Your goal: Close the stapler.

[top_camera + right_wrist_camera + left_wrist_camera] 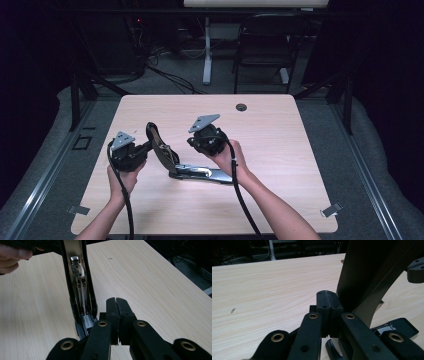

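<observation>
A black stapler stands swung open on the wooden table (280, 150). Its base (205, 173) lies flat, and its top arm (159, 145) is raised upright. My left gripper (147, 146) is shut with nothing between its jaws. Its tips (327, 300) sit right beside the raised arm (372, 272), on its left side. My right gripper (192, 143) hovers above the base, to the right of the raised arm, and is also shut and empty. In the right gripper view its tips (116, 303) stand next to the arm's open underside (78, 280), where a spring and metal channel show.
A round cable hole (241, 107) sits near the table's far edge. A dark chair (265, 45) and a white desk leg (207, 50) stand on the floor beyond the table. A hand (12, 257) holds the left gripper behind the raised arm.
</observation>
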Available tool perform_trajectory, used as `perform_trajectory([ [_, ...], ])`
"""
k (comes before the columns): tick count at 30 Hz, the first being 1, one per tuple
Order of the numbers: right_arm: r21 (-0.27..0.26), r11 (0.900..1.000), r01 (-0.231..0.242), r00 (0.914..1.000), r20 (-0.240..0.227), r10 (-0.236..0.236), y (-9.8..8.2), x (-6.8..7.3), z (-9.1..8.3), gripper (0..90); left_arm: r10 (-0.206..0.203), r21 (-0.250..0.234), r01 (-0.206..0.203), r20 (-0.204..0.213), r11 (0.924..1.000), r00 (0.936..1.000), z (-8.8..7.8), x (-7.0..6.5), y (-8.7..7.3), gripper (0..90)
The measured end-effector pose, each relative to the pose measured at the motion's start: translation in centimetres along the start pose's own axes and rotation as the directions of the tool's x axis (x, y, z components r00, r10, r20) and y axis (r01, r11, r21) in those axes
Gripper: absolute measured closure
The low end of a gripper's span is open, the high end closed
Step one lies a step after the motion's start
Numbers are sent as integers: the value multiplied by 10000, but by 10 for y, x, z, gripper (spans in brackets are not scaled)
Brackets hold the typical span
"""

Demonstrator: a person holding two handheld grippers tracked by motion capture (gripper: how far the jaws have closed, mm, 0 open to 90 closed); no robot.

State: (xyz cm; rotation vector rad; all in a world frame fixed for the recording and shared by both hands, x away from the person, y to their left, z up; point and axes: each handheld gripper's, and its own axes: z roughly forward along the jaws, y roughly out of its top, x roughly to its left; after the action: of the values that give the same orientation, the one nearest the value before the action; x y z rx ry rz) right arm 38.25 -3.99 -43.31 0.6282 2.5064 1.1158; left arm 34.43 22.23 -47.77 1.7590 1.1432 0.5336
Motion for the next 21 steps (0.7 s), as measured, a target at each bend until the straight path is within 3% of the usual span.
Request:
perform_trajectory([
  [4, -11, 10000, 37, 10000, -49, -37, 6, 2, 1, 893, 243, 49, -243, -101, 9997, 9997, 1, -3, 0, 900],
  [10, -240, 9997, 89, 9998, -154, -93, 17, 6, 2, 892, 532, 60, -533, 123, 9986, 9985, 11, -13, 2, 900],
  [17, -635, 9979, 91, 9996, -245, -107, 25, 9, -6, 892, 1023, 530, -1043, 397, 9931, 9940, 19, -21, 0, 900],
  [21, -834, 9964, 152, 9996, -229, -172, 25, 11, -15, 892, 1086, 765, -1124, 527, 9907, 9927, 23, -23, -3, 900],
])
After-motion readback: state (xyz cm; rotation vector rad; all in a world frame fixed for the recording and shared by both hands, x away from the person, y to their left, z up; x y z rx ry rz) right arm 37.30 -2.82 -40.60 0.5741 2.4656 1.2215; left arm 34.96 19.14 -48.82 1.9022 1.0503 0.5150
